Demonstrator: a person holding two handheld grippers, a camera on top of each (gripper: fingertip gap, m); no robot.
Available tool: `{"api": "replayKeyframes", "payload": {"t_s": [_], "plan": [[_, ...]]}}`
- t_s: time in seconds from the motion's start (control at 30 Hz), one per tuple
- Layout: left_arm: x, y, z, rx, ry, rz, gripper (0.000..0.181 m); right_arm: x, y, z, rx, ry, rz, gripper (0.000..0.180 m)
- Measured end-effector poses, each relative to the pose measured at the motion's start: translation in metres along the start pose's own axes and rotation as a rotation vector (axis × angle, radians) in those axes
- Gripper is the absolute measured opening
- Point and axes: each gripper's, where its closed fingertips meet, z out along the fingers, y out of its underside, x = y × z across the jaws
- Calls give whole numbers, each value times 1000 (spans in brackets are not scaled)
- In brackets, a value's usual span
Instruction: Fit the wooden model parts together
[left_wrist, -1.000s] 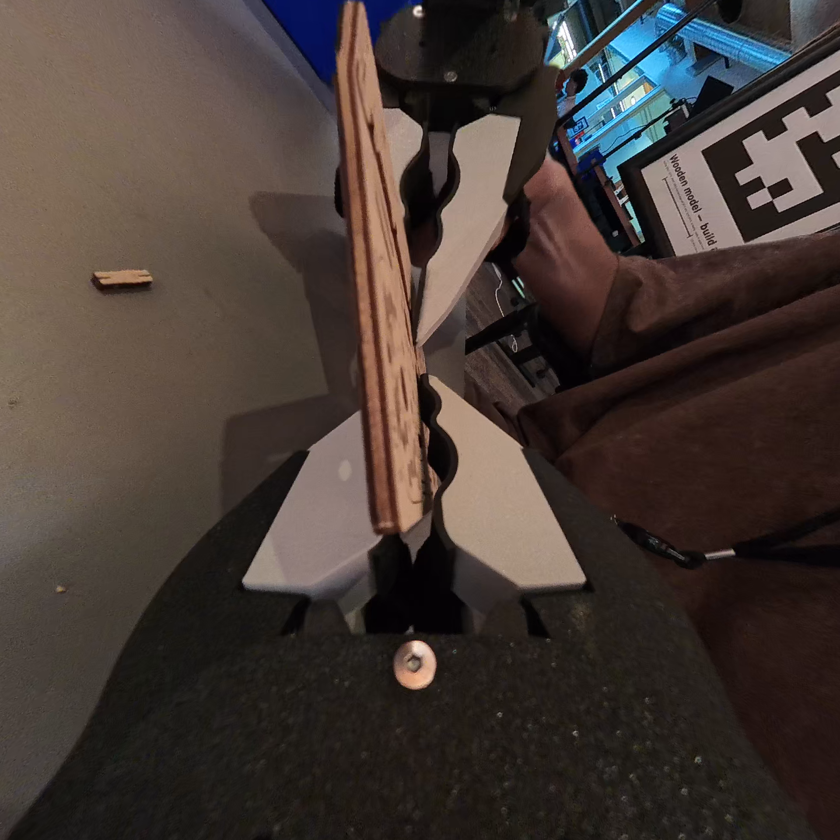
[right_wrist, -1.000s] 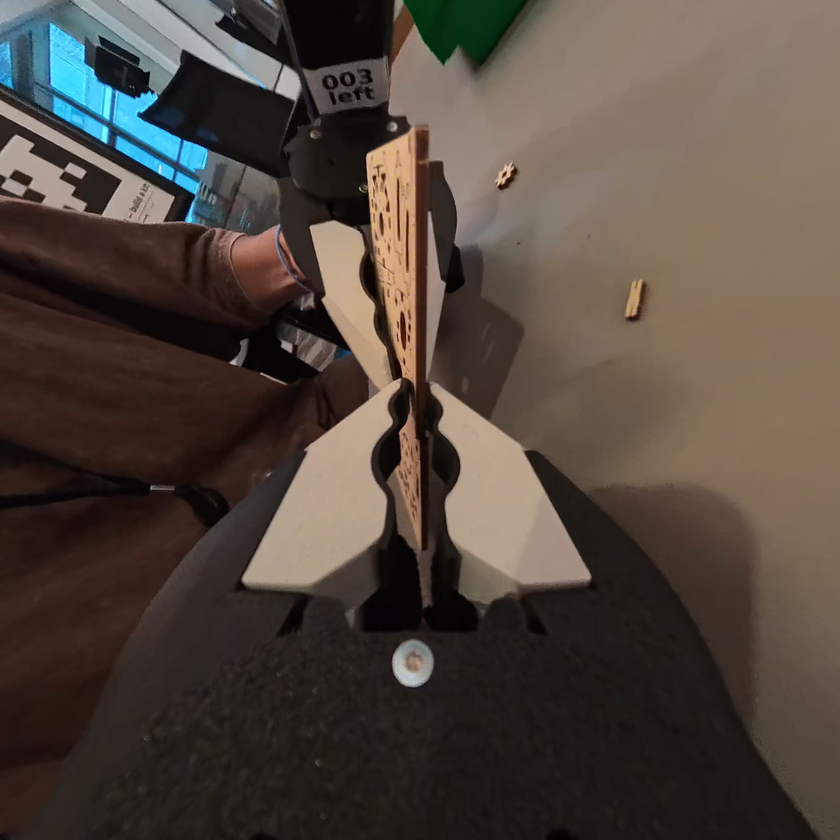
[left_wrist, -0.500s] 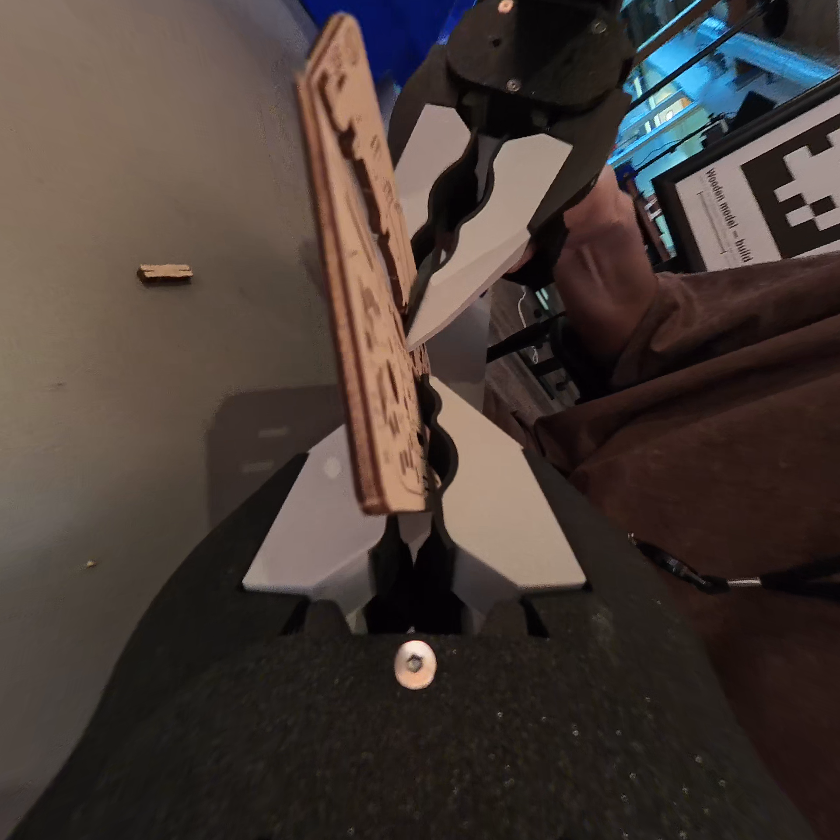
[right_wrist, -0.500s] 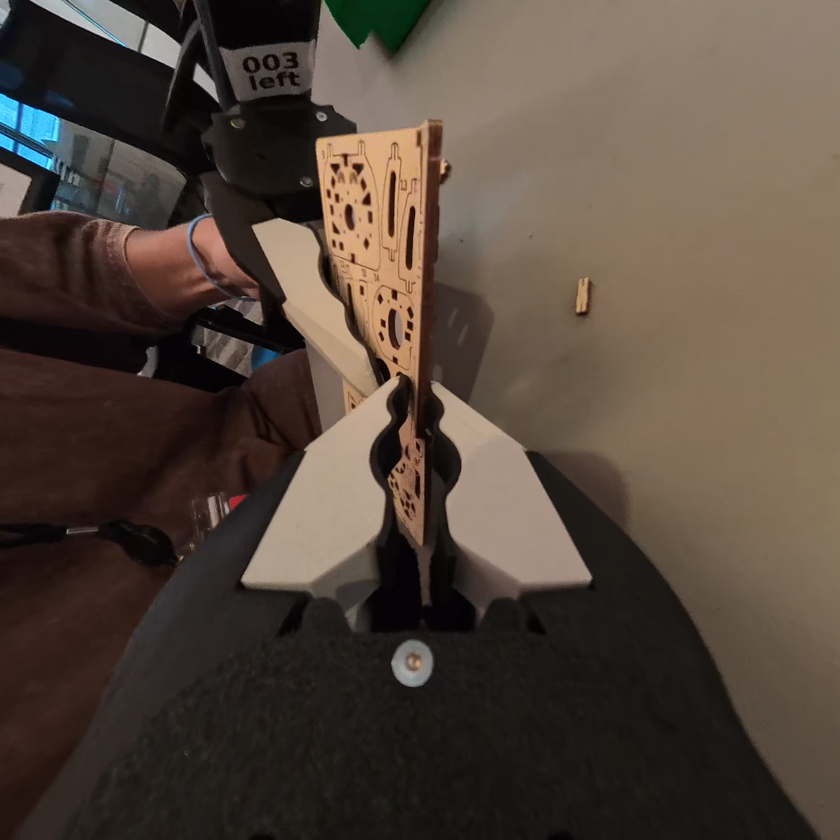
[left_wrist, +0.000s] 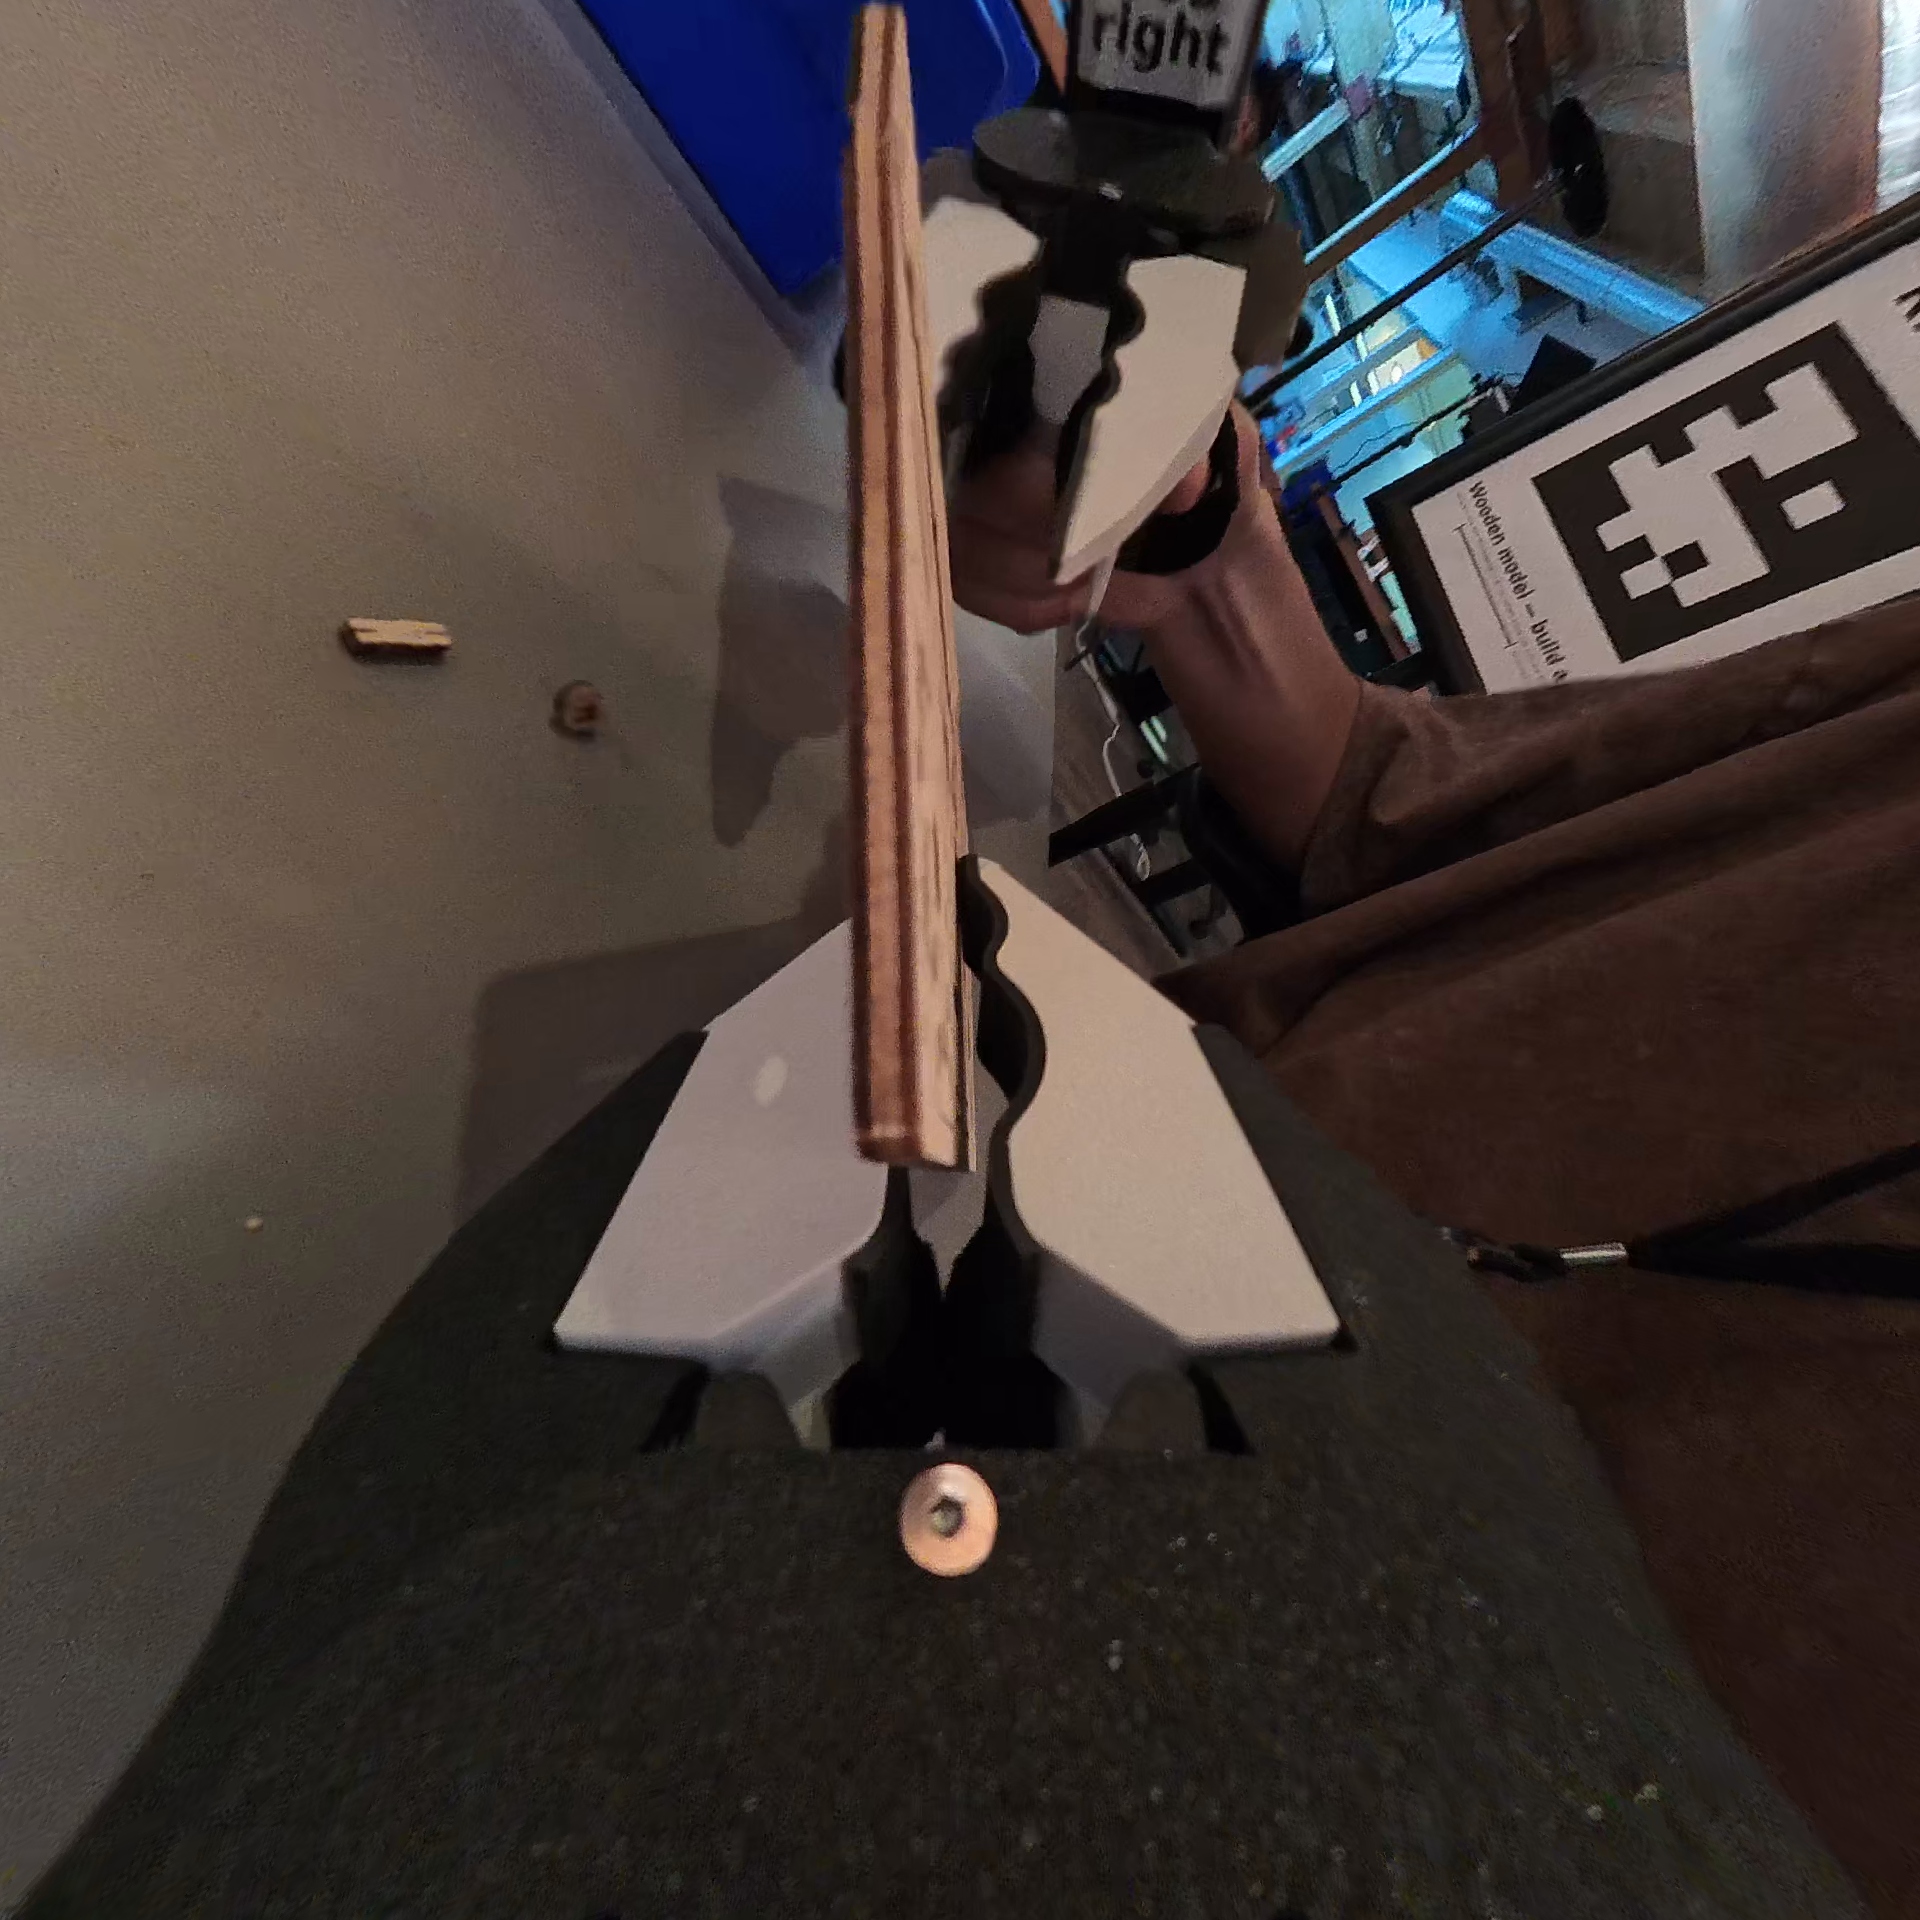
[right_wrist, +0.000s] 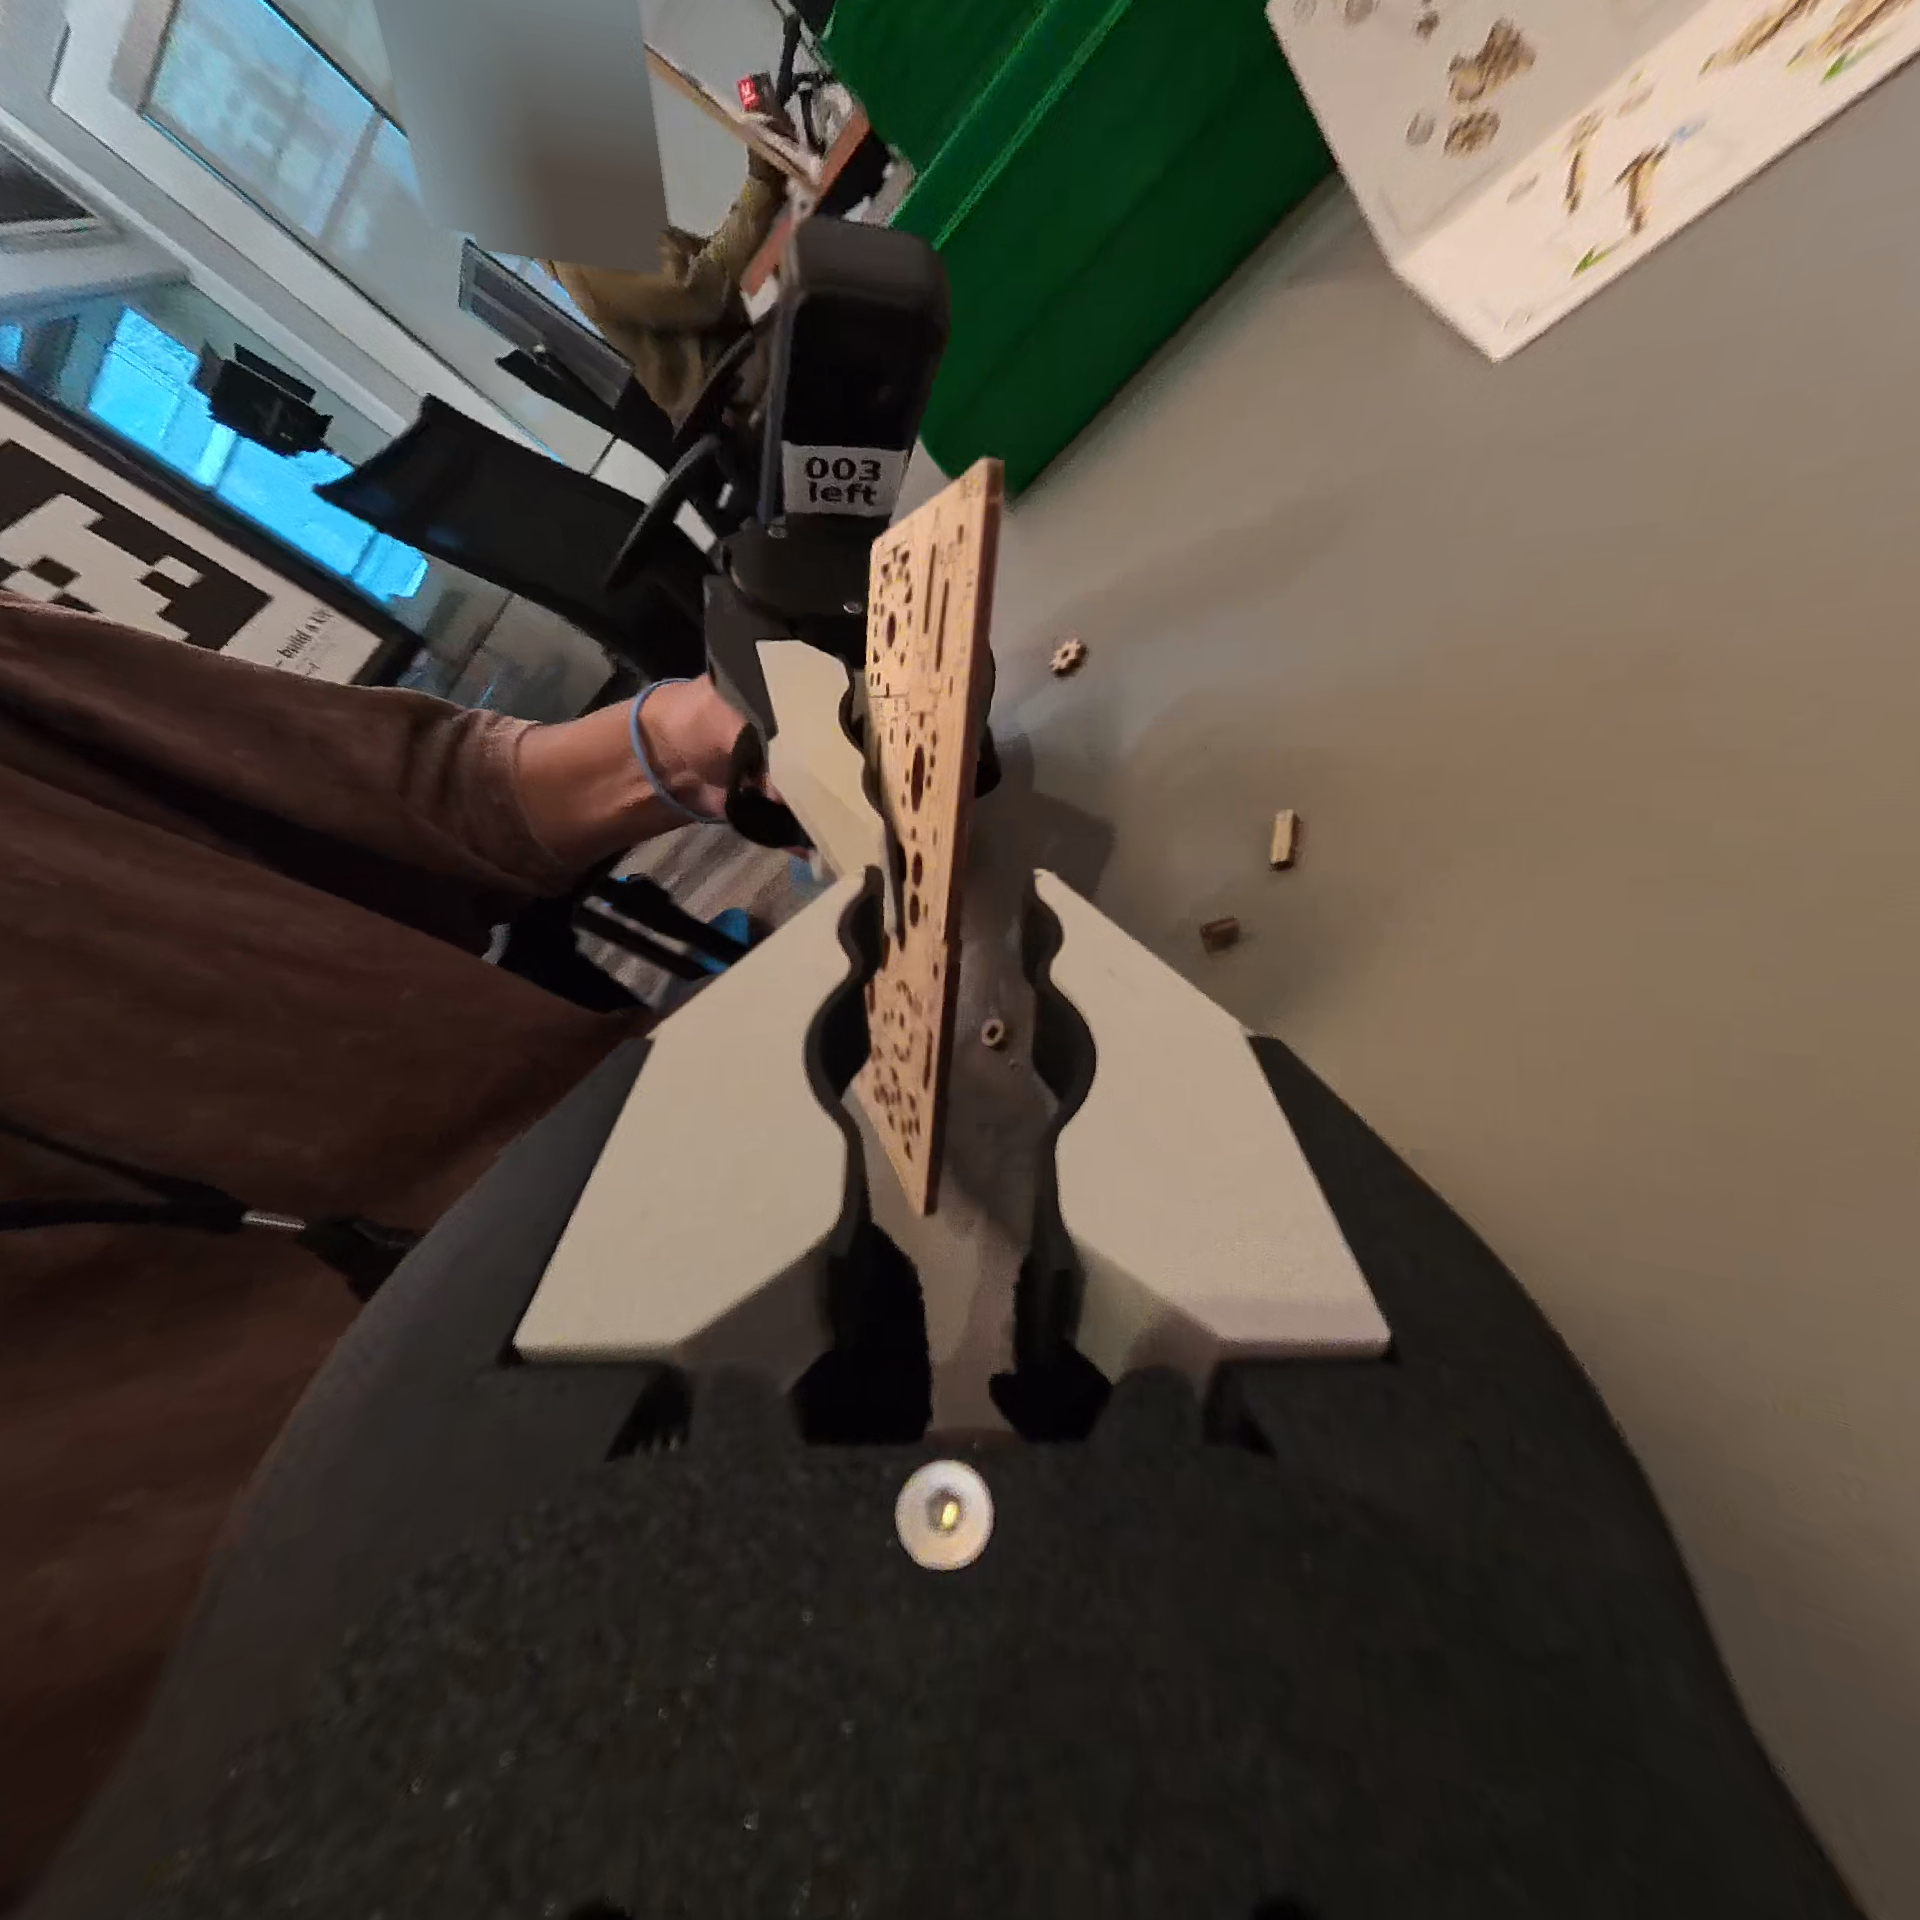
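Observation:
A thin laser-cut wooden sheet (left_wrist: 902, 644) with several punched-out shapes stands on edge above the grey table (left_wrist: 260, 364). My left gripper (left_wrist: 920, 899) is shut on its near end. The sheet also shows in the right wrist view (right_wrist: 930, 665), where the left gripper (right_wrist: 894, 842) clamps its far part. My right gripper (right_wrist: 951, 883) is open. The sheet's free end sits loosely between its spread fingers, not clamped. In the left wrist view the right gripper (left_wrist: 1049, 457) hangs open just right of the sheet.
Small loose wooden parts lie on the table: a stick (right_wrist: 1285, 837), a gear (right_wrist: 1067, 657), a brown bit (right_wrist: 1219, 932) and a tiny ring (right_wrist: 994, 1032). A green bin (right_wrist: 1039, 208) and a white box (right_wrist: 1662, 156) stand at the back. A blue bin (left_wrist: 790, 125) is behind. About 6 cm separates my left fingertips from my right.
My right gripper has opened and let go of the sheet, then drawn back a little. My left gripper still holds the sheet and has turned it back edge-on.

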Motion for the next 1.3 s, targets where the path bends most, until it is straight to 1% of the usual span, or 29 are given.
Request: {"api": "replayKeyframes", "payload": {"t_s": [0.1, 0.17, 0.23, 0.3, 0.33, 0.4, 0.43, 0.53, 0.6, 0.67, 0.77, 0.87, 0.93, 1.0, 1.07, 1.1, 1.13, 1.17, 1.2, 1.23, 1.3], "plan": [[5, -5, -11, 42, 51, -74, 1, 4, 4, -10, 14, 138, -86, 26], [11, -4, -16, 48, 75, -85, 2, -5, 11, -4, 5, 167, -120, 29], [18, -5, -18, 52, 96, -71, 1, -23, 19, 10, -9, 86, -78, 30], [24, -3, -20, 31, 110, -45, 1, -37, 16, 19, 16, -10, -5, 23], [27, -1, -20, 16, 127, -38, 1, -39, 13, 22, 28, -34, 26, 20], [35, 3, -19, -16, 168, -24, 1, -40, 10, 27, 36, -62, 69, 20], [39, 5, -17, -34, 180, -13, 1, -44, 13, 30, 15, -89, 84, 20], [46, 14, -11, -95, 184, 14, 1, -54, 20, 38, -23, -147, 109, 3], [46, 16, -9, -111, 156, 40, 0, -56, 21, 37, -25, -159, 138, 2], [51, 10, -11, -77, 160, 45, 1, -60, 13, 34, 32, -209, 187, 3], [52, -2, -18, 10, 113, 43, 2, -55, 4, 29, 115, -228, 262, 3], [41, -14, -40, 126, 40, -9, 26, -49, -12, 21, 231, -235, 288, 3], [33, -19, -55, 194, -4, -28, 25, -45, -18, 25, 266, -211, 287, 2], [32, -21, -62, 231, -13, -44, 16, -41, -25, 34, 313, -209, 289, 3], [28, -25, -69, 279, -51, -48, 3, -33, -33, 43, 363, -182, 290, 3], [23, -27, -74, 300, -77, -66, 4, -30, -36, 48, 378, -178, 301, 2], [21, -29, -79, 316, -80, -90, 3, -26, -39, 53, 389, -170, 315, 3], [19, -30, -84, 324, -78, -120, 1, -20, -40, 58, 387, -156, 321, 8], [15, -30, -90, 328, -99, -156, 0, -16, -41, 63, 375, -148, 322, 24], [7, -30, -99, 324, -141, -190, 0, -11, -43, 65, 357, -124, 321, 35], [-6, -30, -129, 317, -230, -247, 0, 0, -47, 60, 328, -37, 240, 34]]}}
